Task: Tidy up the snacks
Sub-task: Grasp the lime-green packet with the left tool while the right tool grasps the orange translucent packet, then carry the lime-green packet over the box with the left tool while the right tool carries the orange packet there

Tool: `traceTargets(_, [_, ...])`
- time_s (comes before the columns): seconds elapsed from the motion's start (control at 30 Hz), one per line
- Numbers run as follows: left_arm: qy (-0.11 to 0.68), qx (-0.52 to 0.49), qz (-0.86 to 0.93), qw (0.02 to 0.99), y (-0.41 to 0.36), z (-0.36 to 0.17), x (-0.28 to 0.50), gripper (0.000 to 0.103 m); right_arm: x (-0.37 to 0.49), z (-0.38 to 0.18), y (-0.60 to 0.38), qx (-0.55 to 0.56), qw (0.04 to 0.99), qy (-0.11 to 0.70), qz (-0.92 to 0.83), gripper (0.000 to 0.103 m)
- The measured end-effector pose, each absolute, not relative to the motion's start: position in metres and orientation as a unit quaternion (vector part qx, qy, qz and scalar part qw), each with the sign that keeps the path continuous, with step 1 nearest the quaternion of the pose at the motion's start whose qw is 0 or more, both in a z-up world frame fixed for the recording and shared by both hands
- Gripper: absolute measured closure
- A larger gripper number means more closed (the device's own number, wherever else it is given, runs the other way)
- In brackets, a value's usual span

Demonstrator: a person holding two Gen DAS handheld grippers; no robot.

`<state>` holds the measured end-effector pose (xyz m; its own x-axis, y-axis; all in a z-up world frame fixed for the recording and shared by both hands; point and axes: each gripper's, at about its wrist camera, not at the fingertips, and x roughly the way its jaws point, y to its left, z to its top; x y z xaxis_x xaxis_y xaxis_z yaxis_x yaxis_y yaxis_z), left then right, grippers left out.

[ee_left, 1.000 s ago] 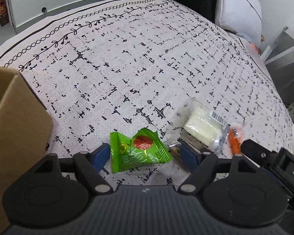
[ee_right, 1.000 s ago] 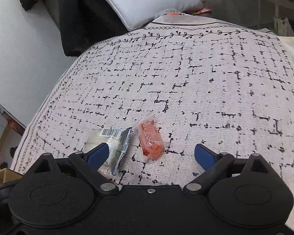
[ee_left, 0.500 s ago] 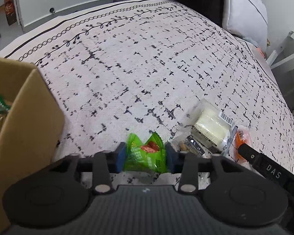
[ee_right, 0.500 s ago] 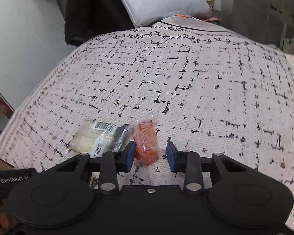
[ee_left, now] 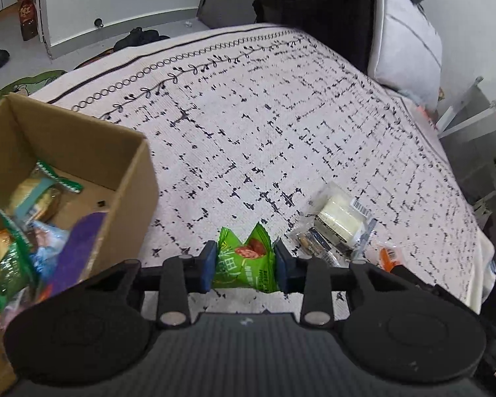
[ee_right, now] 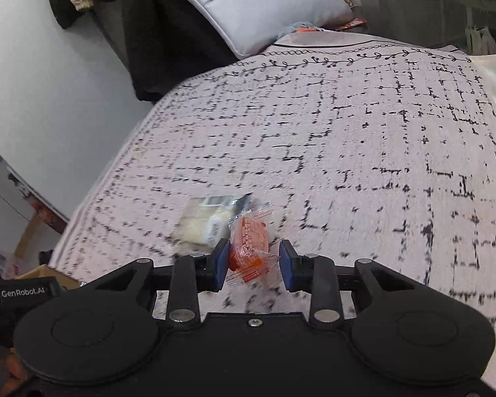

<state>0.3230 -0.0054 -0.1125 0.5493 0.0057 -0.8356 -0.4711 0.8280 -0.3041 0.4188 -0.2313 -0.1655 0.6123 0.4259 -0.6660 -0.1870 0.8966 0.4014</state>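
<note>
A: What do we hold? Our left gripper (ee_left: pixel 244 266) has its two blue pads pressed against one green snack packet (ee_left: pixel 244 262), clamped on it above the blanket (ee_left: pixel 248 125), just right of the cardboard box (ee_left: pixel 129 178).

B: And our right gripper (ee_right: pixel 254 262) has the one orange snack packet (ee_right: pixel 249 244) between its pads. The left pad touches the wrapper; at the right pad we see a small gap, so we cannot tell whether the grip is firm. The view is blurred.

A: Both tools point forward and down at the bed. What lies around them?

B: One white cake in a clear wrapper (ee_left: pixel 339 220) lies just right of the green packet, with one small dark packet (ee_left: pixel 317 243) touching its near edge. In the right view that white cake (ee_right: pixel 206 220) sits just left of the orange packet.

A: Several snack packets (ee_left: pixel 26 218) lie in the box at the left; we cannot count them. One grey pillow (ee_left: pixel 405 38) leans at the far right.
</note>
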Motion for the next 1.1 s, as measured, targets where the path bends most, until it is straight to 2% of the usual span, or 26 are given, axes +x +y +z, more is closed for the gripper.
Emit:
traceTargets(0.57, [0.407,-0.278,0.136,0.859,0.028,-0.050,0.260,0.068,0.357,-0.123,-0.196,0.169,0.884,0.373,0.226,0.072])
traceTargets(1.1, [0.386,-0.278,0.135,0.869,0.080,-0.028,0.208,0.068,0.309,-0.101,-0.145,0.175,0.872,0.364,0.275,0.072])
